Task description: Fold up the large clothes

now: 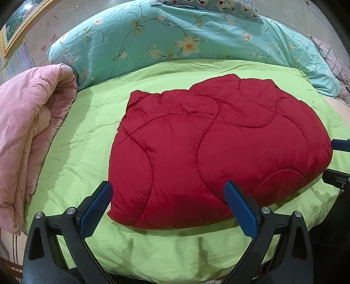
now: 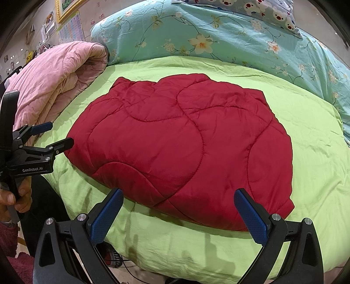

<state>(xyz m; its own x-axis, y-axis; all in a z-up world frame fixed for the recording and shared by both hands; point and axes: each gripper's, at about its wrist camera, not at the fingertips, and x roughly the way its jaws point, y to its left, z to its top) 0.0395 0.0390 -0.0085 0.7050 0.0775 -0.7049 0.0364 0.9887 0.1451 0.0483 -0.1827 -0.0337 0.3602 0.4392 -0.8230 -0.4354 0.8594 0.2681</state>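
Note:
A red quilted garment (image 1: 210, 148) lies folded into a thick bundle on the green sheet (image 1: 87, 139); it also shows in the right wrist view (image 2: 181, 148). My left gripper (image 1: 168, 187) is open and empty, held just above the bundle's near edge. It also shows from the side in the right wrist view (image 2: 62, 134), open beside the bundle's left corner. My right gripper (image 2: 178, 194) is open and empty over the bundle's near edge. Its fingers (image 1: 339, 145) show at the right edge of the left wrist view.
A folded pink quilt (image 1: 28, 135) lies at the left of the bed (image 2: 54, 83). A teal floral duvet (image 1: 170, 39) is heaped along the back, with a bear-print pillow (image 2: 251, 7) on it. The green sheet (image 2: 317, 153) drops off at the near edge.

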